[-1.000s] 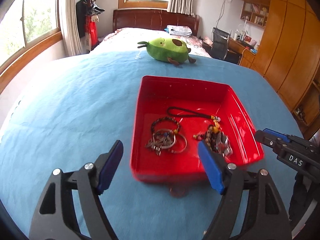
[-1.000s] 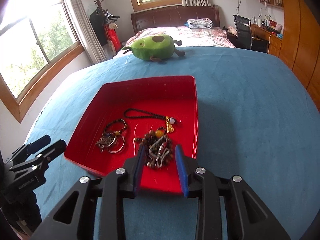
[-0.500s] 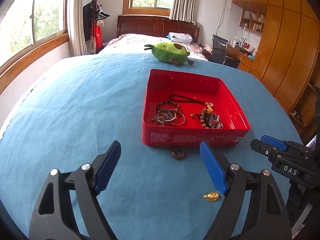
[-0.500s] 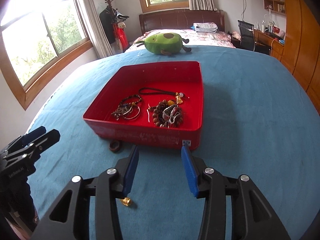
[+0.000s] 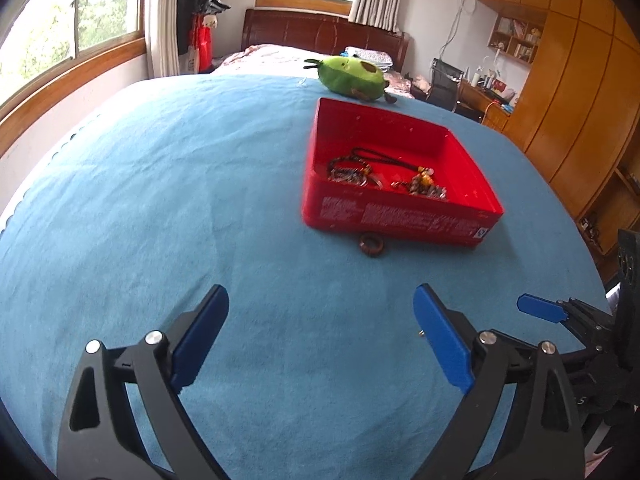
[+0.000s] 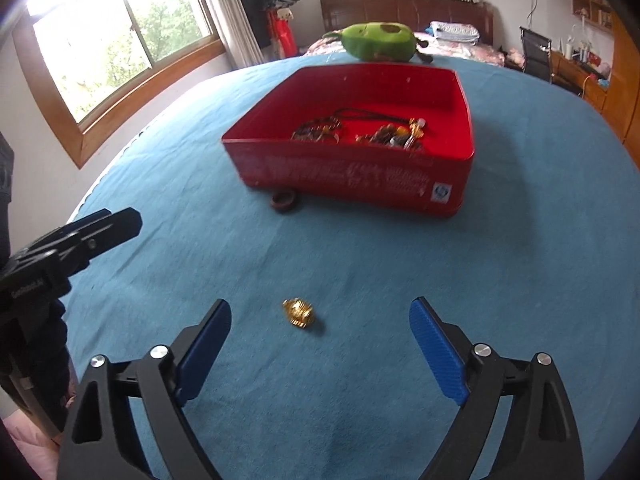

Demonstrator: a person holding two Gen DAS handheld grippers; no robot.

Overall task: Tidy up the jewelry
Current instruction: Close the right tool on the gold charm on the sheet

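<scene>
gold charm (image 6: 298,312) | on cloth | between spread right gripper (image 6: 320,342) fingers

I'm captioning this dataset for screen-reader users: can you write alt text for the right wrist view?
The open right gripper hovers over a blue cloth, a small gold bead between its blue fingers. Beyond sit a red tray of tangled jewelry, a dark ring by its front wall, and a green plush.

Avocado plush (image 5: 352,78) (beyond blue cloth (image 5: 160,184))
</scene>
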